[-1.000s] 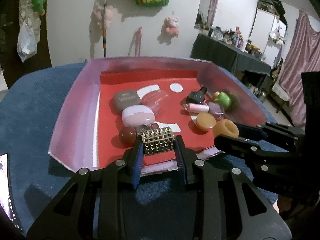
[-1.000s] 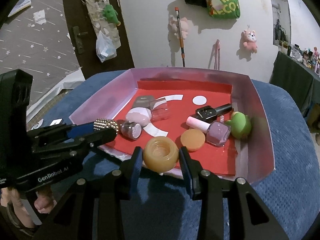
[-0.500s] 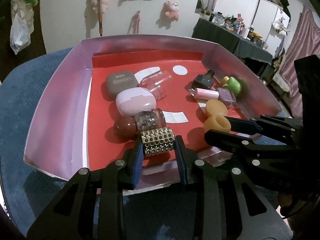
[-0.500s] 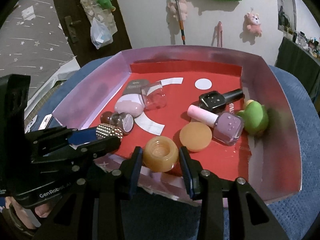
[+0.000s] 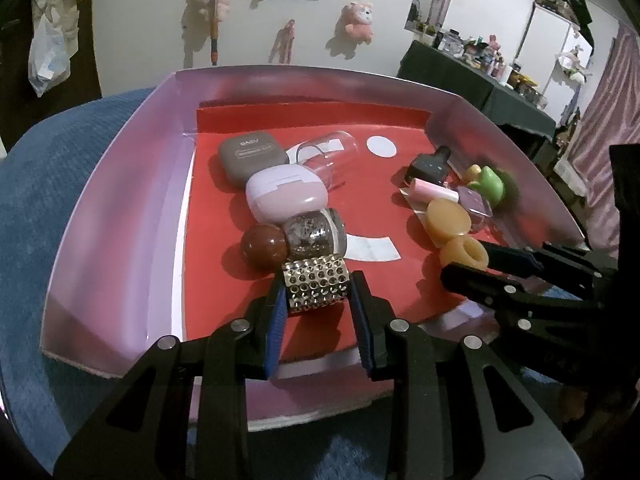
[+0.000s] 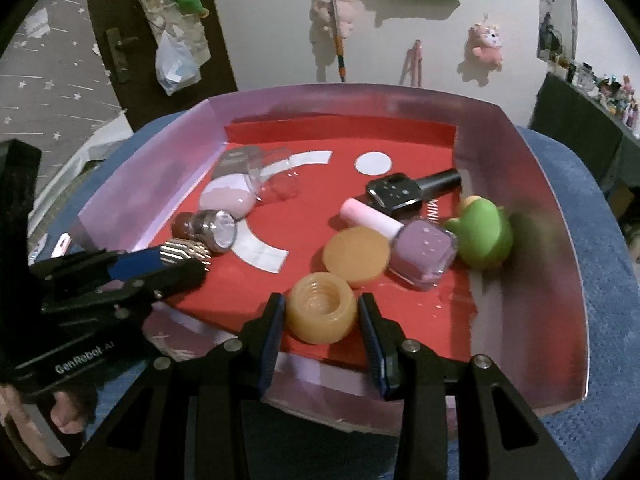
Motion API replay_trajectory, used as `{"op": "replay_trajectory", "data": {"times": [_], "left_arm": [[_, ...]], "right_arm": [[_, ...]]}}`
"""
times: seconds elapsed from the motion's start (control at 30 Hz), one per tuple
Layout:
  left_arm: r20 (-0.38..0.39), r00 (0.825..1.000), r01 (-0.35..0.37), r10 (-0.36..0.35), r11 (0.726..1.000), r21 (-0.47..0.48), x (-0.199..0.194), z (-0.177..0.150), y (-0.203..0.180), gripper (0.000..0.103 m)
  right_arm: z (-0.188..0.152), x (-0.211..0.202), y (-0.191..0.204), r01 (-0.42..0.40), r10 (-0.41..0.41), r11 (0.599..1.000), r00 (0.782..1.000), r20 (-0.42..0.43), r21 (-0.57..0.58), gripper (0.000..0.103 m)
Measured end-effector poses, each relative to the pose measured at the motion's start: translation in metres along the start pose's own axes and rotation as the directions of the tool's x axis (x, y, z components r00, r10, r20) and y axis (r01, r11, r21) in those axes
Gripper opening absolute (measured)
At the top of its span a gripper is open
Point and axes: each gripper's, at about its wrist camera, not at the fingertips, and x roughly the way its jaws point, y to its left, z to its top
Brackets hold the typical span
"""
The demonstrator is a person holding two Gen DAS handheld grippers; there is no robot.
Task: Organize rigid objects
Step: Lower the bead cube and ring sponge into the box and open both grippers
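Observation:
My left gripper (image 5: 318,294) is shut on a gold studded cylinder (image 5: 316,286), held low over the near part of the red-floored pink tray (image 5: 116,184). The cylinder sits just in front of a brown ball (image 5: 263,246) and a small glitter jar (image 5: 314,234). My right gripper (image 6: 322,312) is shut on an amber open jar (image 6: 322,307), its mouth facing me, just above the tray floor near the front wall. An amber round lid (image 6: 356,254) lies right behind it. In the right wrist view the left gripper (image 6: 180,264) shows at the left with the studded cylinder (image 6: 182,250).
The tray (image 6: 560,208) rests on a blue cushion (image 5: 60,168). In it lie a grey case (image 5: 252,156), a lilac case (image 5: 286,198), a clear cup (image 5: 326,158), a black bottle (image 6: 412,190), a pink-capped lilac bottle (image 6: 416,252) and a green toy (image 6: 482,236). A person's hand (image 6: 68,416) grips the left handle.
Both grippers have come down and forward over the tray's front wall, each keeping its object. The tray contents have not moved.

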Motion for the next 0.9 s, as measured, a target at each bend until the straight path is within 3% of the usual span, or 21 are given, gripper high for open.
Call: {"op": "replay_trajectory", "data": {"times": [0.2,0.9], "left_arm": [[0.007,1.000,-0.011,0.011,1.000,-0.006,0.0035,0.0020,0.0004,0.028],[0.009,1.000,-0.016,0.016,1.000,-0.003,0.0042,0.0025,-0.0003,0.029]], "right_arm": [[0.0020,0.0031,-0.0049,0.063,-0.063,0.998,0.998,0.012,-0.006,0.040],[0.0024,0.0037,-0.0081,0.055,-0.055,0.998,0.998,0.011,0.003,0.041]]}}
